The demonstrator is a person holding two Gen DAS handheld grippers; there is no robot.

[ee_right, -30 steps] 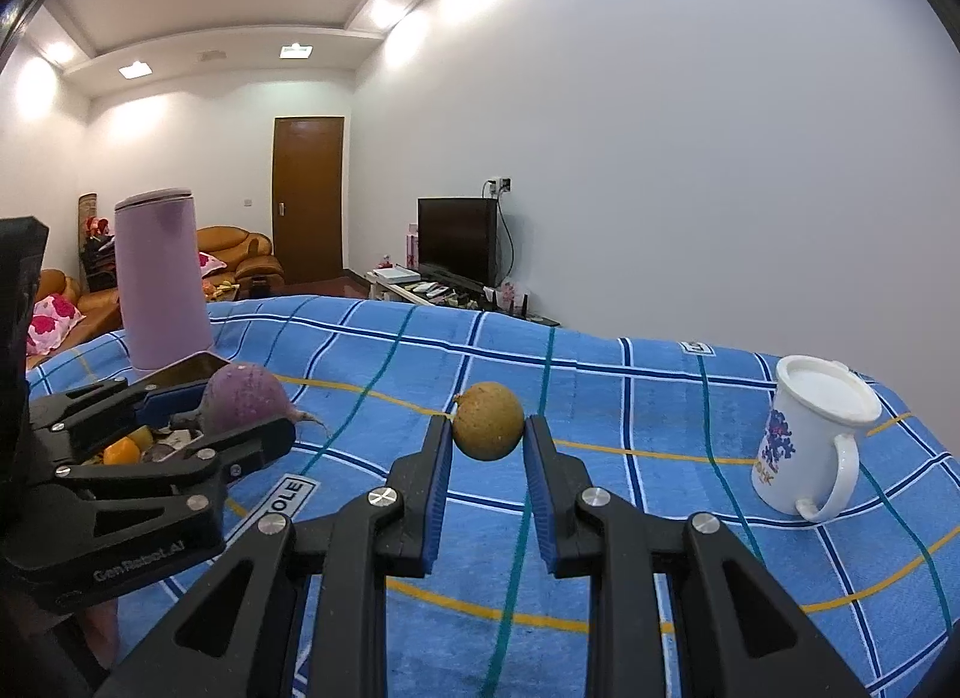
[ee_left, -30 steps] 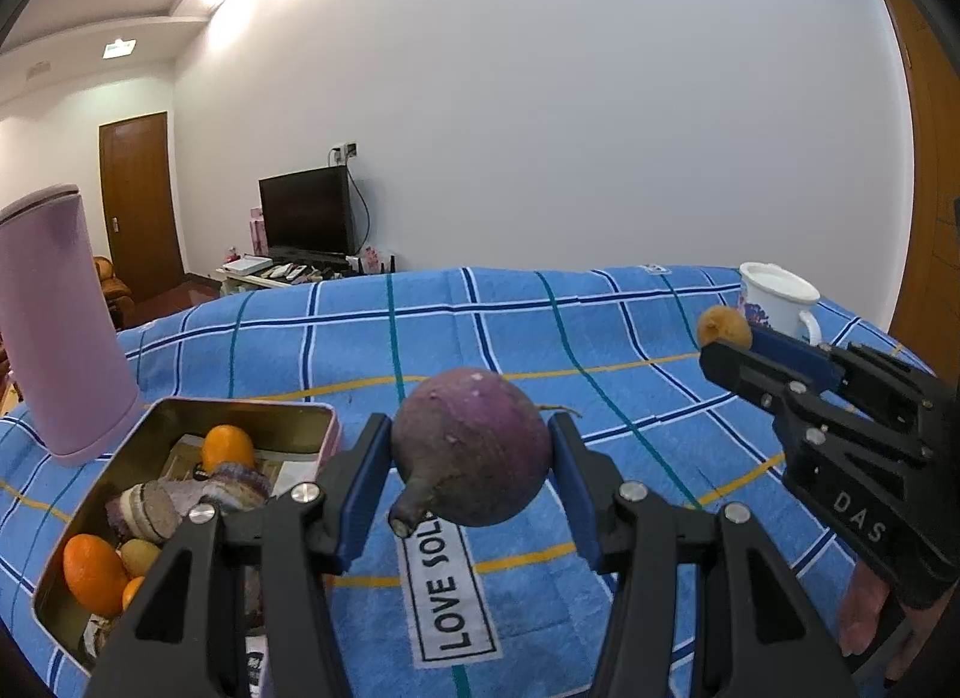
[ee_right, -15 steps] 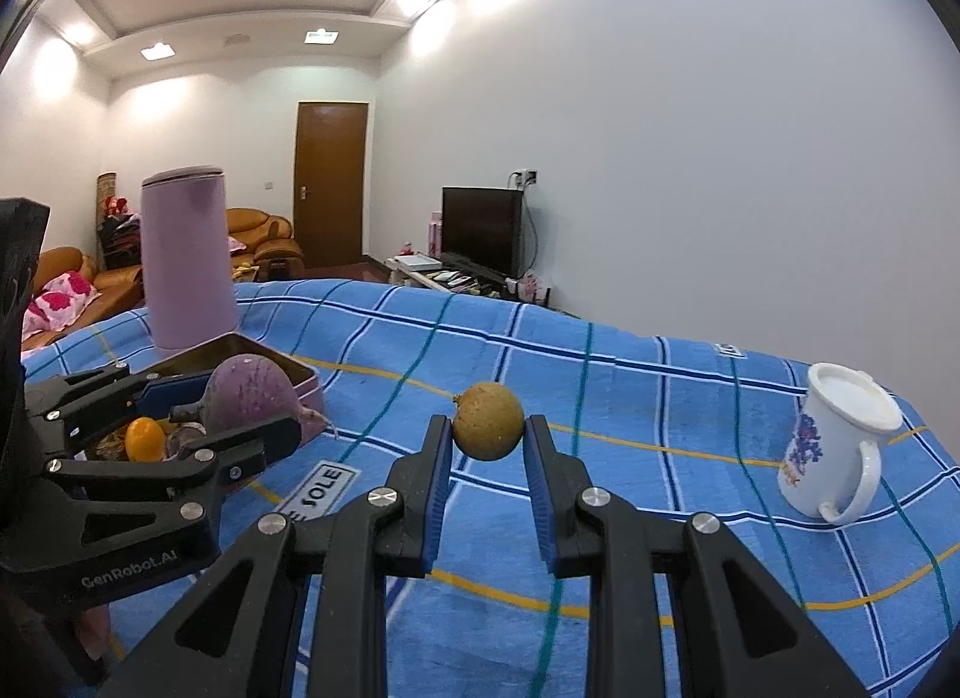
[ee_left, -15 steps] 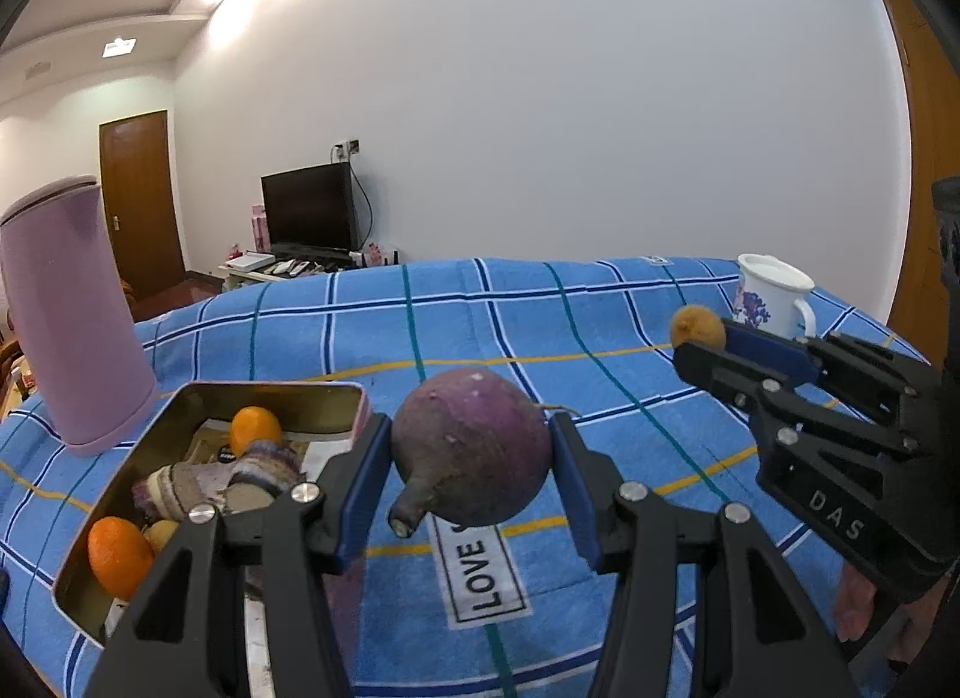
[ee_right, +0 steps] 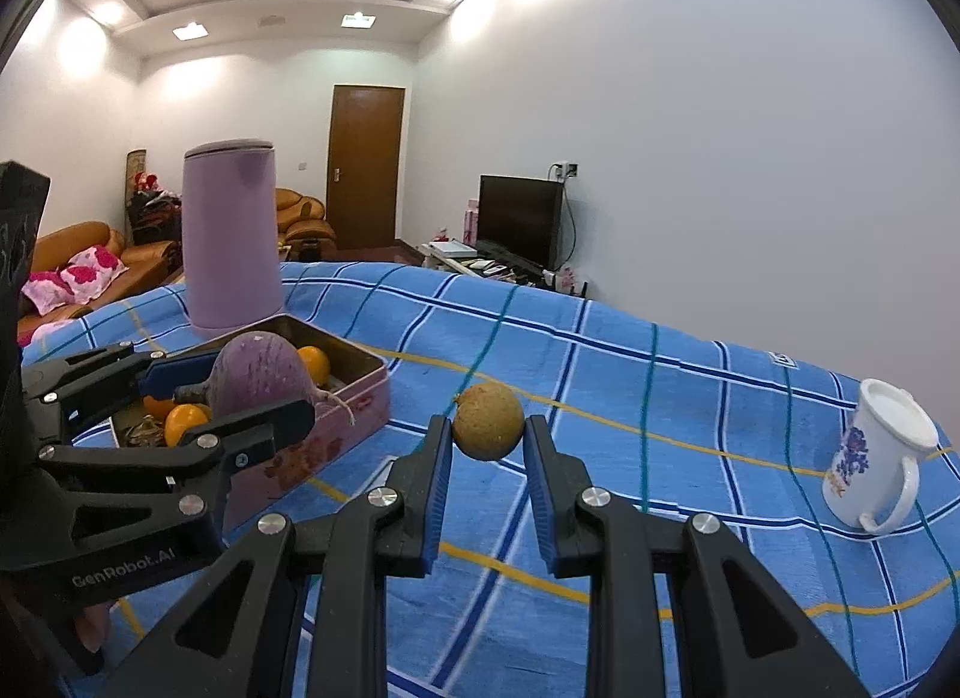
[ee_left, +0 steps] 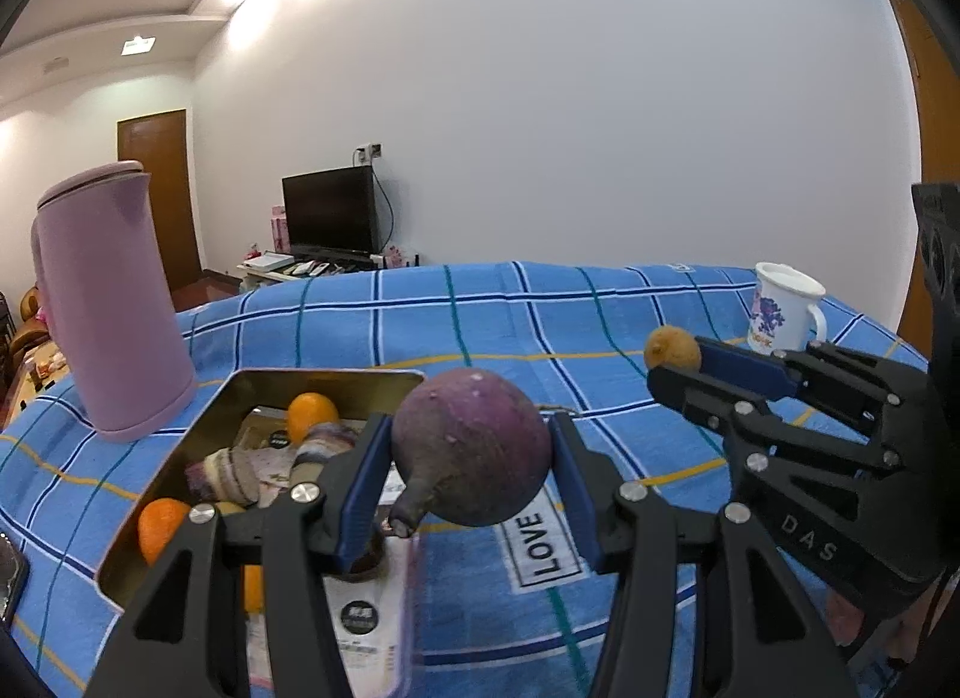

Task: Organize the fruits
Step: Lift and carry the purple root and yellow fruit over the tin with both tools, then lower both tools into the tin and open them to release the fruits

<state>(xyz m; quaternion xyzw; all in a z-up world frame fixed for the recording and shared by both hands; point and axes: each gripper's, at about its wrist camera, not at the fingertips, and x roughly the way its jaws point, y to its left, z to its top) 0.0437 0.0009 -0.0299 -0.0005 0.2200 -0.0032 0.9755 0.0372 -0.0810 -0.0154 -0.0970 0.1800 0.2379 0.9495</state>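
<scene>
Transport step: left gripper (ee_left: 471, 461) clamps purple root (ee_left: 471, 446), right gripper (ee_right: 487, 449) clamps brown fruit (ee_right: 487, 421) (both airborne). Next: lower into tin (ee_left: 336, 380), release.

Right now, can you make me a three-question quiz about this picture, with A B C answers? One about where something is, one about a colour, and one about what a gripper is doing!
1. Where is the tall jug?
A. Behind the tin
B. Inside the mug
C. On the TV

2. What colour is the mug mostly?
A. Black
B. White
C. Green

3. What is the right gripper doing?
A. Hanging open
B. Squeezing the mug
C. Holding a small brown fruit

Answers:
1. A, the jug stands on the blue cloth just past the tin's far corner.
2. B, its body and handle are white with a purple print.
3. C, both fingers press the round brown fruit, above the cloth.
</scene>
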